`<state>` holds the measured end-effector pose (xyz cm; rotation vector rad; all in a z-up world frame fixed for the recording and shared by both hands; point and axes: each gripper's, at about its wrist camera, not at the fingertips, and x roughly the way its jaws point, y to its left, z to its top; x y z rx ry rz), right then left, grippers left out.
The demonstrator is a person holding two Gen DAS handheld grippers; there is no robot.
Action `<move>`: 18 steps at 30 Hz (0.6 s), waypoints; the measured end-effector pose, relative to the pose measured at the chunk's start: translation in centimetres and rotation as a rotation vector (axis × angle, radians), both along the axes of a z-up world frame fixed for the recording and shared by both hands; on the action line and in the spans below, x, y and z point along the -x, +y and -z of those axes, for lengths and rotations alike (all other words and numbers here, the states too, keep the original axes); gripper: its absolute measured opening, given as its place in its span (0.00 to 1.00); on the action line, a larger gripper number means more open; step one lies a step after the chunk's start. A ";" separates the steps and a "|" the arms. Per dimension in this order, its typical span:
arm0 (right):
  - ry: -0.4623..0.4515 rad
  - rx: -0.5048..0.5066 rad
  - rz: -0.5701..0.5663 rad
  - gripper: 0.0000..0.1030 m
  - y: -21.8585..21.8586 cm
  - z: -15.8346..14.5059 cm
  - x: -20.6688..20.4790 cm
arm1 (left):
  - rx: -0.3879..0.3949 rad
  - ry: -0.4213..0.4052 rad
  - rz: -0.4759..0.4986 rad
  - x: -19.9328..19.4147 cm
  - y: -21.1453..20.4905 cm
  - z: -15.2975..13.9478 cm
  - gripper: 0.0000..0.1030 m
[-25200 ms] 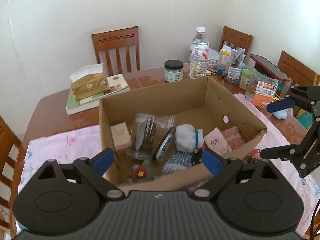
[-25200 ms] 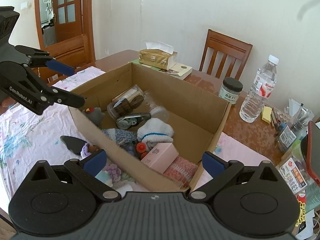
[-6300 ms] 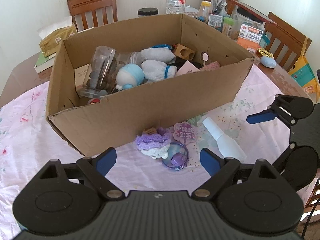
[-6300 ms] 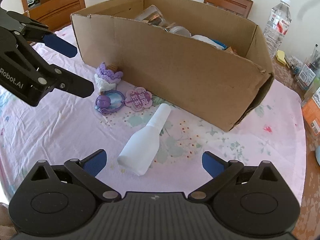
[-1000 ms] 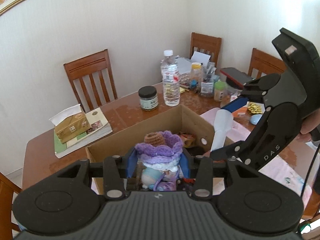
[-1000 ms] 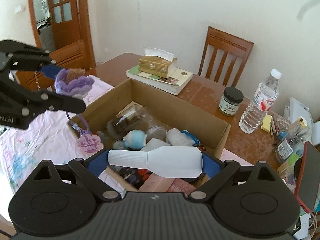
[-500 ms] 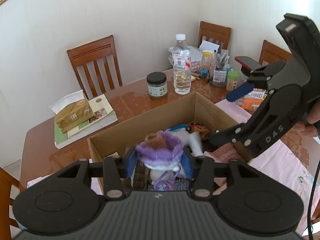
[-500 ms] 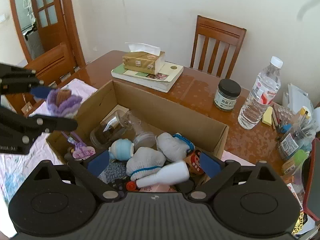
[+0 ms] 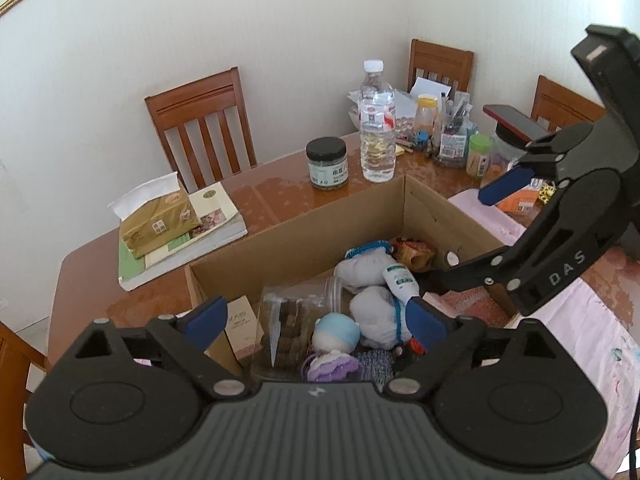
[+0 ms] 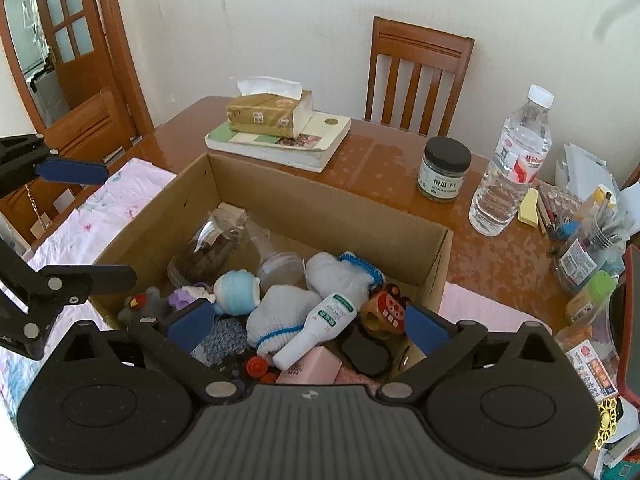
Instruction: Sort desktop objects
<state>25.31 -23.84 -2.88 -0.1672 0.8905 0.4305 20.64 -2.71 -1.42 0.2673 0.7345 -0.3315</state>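
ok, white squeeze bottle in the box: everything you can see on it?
The white bottle looks like opaque plastic, a wide body tapering to a narrow neck, with a green-printed label. It lies on its side, tilted, inside the cardboard box, resting on a white knit sock and a pink carton. Neither gripper touches it.

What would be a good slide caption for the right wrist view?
Open right hand-held gripper above a cardboard box holding a white bottle, socks and toys.
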 end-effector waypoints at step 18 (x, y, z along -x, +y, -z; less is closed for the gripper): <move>0.121 -0.015 0.230 1.00 -1.5 0.7 3.3 | 0.123 0.008 -0.200 3.6 2.2 0.2 0.98</move>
